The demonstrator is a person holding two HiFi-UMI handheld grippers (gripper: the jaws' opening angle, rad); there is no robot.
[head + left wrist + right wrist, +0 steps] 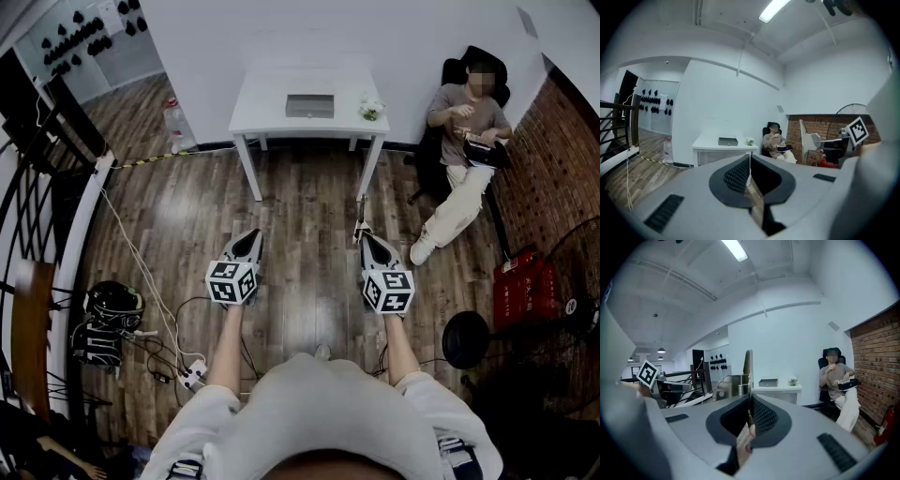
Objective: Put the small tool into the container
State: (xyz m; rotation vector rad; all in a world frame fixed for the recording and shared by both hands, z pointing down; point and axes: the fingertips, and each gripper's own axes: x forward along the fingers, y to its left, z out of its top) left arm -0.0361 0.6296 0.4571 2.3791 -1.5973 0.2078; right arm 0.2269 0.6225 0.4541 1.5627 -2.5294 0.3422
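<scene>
One wooden floor (309, 206) fills most of the head view, and one white tabletop (272, 108) stands at its far side against the wall. One person (464, 122) sits in a black chair right of it, legs stretched out, with something dark on the lap that is too small to make out. One standing fan (572, 272) is at the right, and the picture's edge cuts off part of its cage. A dark heap of gear (111, 314) lies at the near left; what it is made of is hard to tell. One white power strip (192, 373) lies near it with cables running from it.

Two forearms reach forward from the near edge, each carrying one tool with a marker cube.

The left tool (252, 235) has its jaws pressed together, with nothing between them.

The right tool (749, 401) is pinching one thin metal bar (748, 373). The bar stands up past the jaw tips, and its lower end is hidden between the pads. In the head view it shows only as a thin sliver over the floor, well apart from the tabletop.

On the tabletop there is one grey box (309, 106) near the middle, and its inside cannot be seen from any view. One small potted plant (371, 109) stands just right of the box. One bottle (175, 122) stands on the floor left of the tabletop.
</scene>
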